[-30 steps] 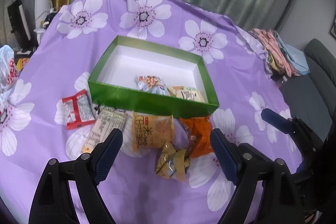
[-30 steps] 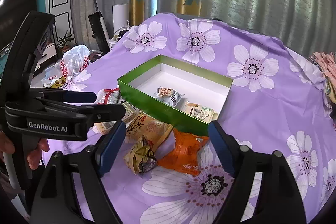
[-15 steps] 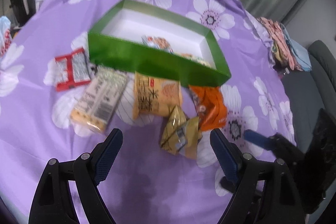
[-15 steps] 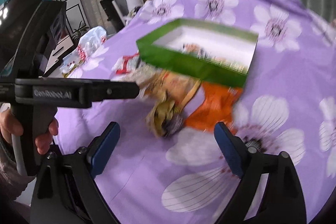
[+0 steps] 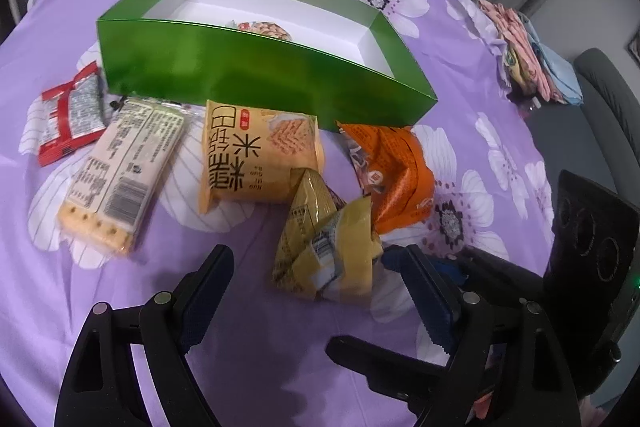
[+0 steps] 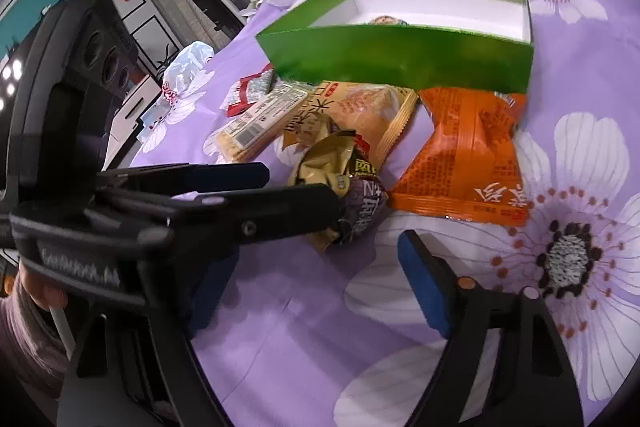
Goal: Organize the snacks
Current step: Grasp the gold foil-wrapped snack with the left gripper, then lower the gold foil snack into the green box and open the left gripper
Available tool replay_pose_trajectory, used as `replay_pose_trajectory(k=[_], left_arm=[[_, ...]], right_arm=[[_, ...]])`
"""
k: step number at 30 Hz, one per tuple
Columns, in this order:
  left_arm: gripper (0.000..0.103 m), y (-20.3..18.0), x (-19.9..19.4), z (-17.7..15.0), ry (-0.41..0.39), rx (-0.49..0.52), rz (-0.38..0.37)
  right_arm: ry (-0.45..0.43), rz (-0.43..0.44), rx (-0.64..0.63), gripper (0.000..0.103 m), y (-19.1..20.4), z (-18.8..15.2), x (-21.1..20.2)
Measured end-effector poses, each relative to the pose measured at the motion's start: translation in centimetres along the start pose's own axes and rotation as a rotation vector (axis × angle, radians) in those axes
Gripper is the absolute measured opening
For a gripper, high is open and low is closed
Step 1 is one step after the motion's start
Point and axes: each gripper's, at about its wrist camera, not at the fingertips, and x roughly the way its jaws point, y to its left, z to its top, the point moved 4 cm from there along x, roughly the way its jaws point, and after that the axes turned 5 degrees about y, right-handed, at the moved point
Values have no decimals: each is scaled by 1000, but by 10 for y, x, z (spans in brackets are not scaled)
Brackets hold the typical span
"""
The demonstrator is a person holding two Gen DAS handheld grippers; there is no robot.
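The left gripper (image 5: 316, 291) gapes wide and empty at lower centre, a crumpled gold packet (image 5: 326, 251) just above. The right gripper (image 6: 320, 291), jaws just narrowing, holds nothing; orange packet (image 6: 468, 151) above. Green box (image 5: 256, 75) sits at upper centre, 1 snack inside.
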Motion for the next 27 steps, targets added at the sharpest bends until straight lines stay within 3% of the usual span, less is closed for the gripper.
replay_pose_trajectory(k=[5,7,9,18,27], left_arm=[[83,0,8,4,6,15,-9],[67,1,11,5,12,19,-15],[57,1,14,5,25,21,-19],[52,-2,-8,1,-9,29,-31],[52,-24,-54,48,-135,101,-31]], right_arm=[[5,26,22,66,-4,7,9],[8,33,19,57,-5,10,11],[12,39,16,48,-5,12,13],[-9,47,-25,45,6,12,-1],[-151,44,-88,45,18,62,-47]])
